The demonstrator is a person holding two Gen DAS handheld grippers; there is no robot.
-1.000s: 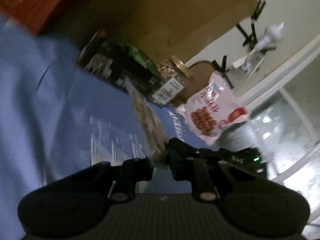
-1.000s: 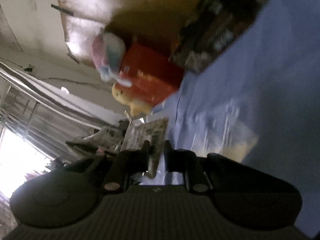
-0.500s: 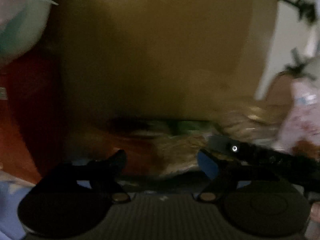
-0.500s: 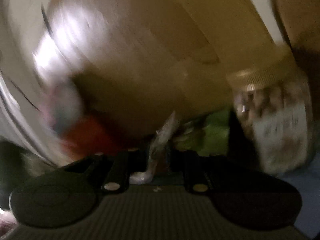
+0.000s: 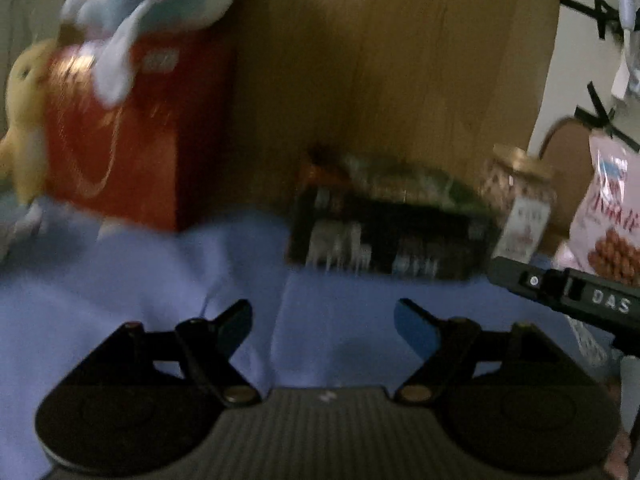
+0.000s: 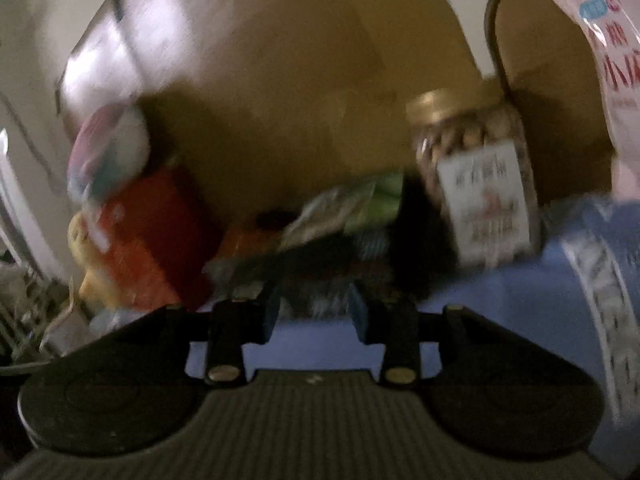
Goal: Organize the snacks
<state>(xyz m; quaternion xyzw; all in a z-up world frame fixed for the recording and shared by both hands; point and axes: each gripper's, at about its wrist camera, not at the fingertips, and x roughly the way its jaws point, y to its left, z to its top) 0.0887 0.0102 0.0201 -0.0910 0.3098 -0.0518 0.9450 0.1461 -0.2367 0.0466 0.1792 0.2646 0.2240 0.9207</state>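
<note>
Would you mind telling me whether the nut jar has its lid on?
Lid on. The nut jar stands on the blue cloth with its gold cap sitting on top in both views.

Both wrist views look low across the blue cloth (image 5: 120, 300), sharing the nut jar (image 6: 476, 184).

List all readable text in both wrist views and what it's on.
"DAS": white letters on the black bar of the other gripper, right edge of the left wrist view.
Pink snack bag: large red Chinese characters, blurred and cut off by the frame edge, not readable.
Jar label: dark print, too blurred to read.
Red box: small pale logo, unreadable.
Black tray: white markings, smeared.
</note>
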